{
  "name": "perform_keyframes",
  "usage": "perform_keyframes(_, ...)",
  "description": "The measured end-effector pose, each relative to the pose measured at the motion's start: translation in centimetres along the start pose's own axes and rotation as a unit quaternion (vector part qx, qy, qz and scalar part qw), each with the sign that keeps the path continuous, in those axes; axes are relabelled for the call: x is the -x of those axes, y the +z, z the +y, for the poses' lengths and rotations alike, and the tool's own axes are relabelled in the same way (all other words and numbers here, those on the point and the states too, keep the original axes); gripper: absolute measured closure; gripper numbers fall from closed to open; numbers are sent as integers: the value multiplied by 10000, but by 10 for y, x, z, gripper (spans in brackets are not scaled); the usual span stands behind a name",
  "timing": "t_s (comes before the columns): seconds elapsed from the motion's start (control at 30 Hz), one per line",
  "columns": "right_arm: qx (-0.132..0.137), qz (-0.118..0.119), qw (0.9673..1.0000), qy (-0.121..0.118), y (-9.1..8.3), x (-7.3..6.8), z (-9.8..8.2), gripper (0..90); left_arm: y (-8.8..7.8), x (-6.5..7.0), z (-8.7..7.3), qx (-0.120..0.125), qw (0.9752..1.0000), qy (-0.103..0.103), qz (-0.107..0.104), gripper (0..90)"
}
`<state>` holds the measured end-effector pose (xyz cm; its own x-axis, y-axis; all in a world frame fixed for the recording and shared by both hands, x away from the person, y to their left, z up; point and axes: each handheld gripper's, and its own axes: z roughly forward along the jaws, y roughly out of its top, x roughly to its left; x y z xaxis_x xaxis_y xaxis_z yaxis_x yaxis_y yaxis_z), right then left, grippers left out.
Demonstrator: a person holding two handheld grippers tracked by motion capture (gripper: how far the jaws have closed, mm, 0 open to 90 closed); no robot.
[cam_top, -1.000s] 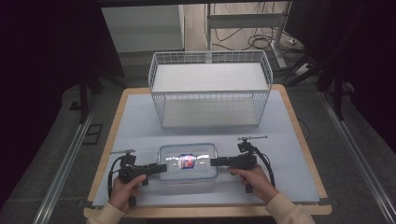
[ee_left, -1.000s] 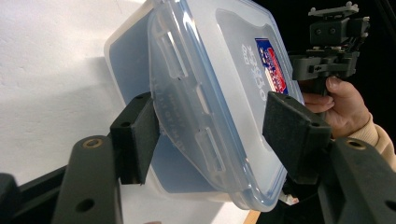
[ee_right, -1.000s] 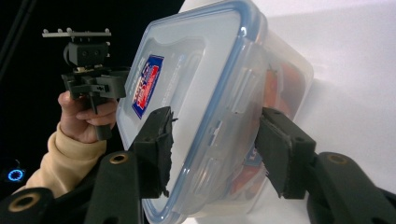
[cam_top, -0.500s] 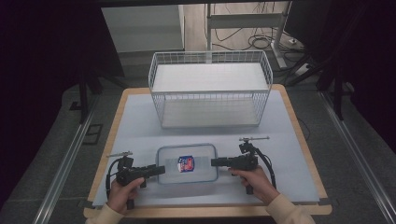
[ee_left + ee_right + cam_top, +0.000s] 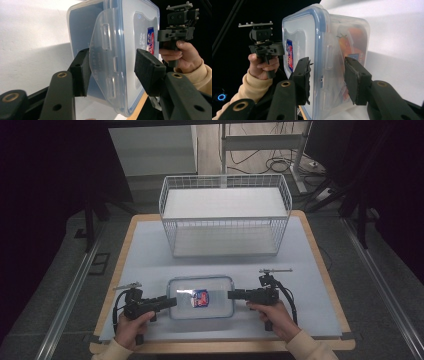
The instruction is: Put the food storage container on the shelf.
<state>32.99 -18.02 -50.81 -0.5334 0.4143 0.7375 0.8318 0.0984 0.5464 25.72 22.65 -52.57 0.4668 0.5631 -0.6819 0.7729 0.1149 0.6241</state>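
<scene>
A clear plastic container point(image 5: 215, 295) with a blue-rimmed lid lies on the pale mat near the front edge, with a red and blue label on the lid and some packets inside. My left gripper point(image 5: 172, 302) points at its left end. In the left gripper view the jaws point(image 5: 112, 70) straddle the end clasp flap point(image 5: 105, 50); they have just been closing, and a gap remains at one pad. My right gripper point(image 5: 231, 295) points at the right end. Its jaws point(image 5: 327, 80) straddle that end's clasp point(image 5: 329, 57), also just closing, without pressing on it.
A white wire basket point(image 5: 225, 215) stands behind the container at the middle of the table. The wooden table edge point(image 5: 220, 347) runs just in front of the hands. Dark floor, metal rails and cables surround the table.
Both grippers stay at the container's two ends. The bright glare on the lid has gone and the label shows clearly. The container has not shifted.
</scene>
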Motion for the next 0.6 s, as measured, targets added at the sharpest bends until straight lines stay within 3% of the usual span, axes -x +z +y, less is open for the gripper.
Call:
perform_keyframes(0.3,164,-69,9997,-142,-4,-5,1,578,1,5,3,-55,9999,111,44,486)
perform_keyframes(0.6,353,-79,9988,-324,-13,-14,10,578,0,16,19,48,9997,237,13,488)
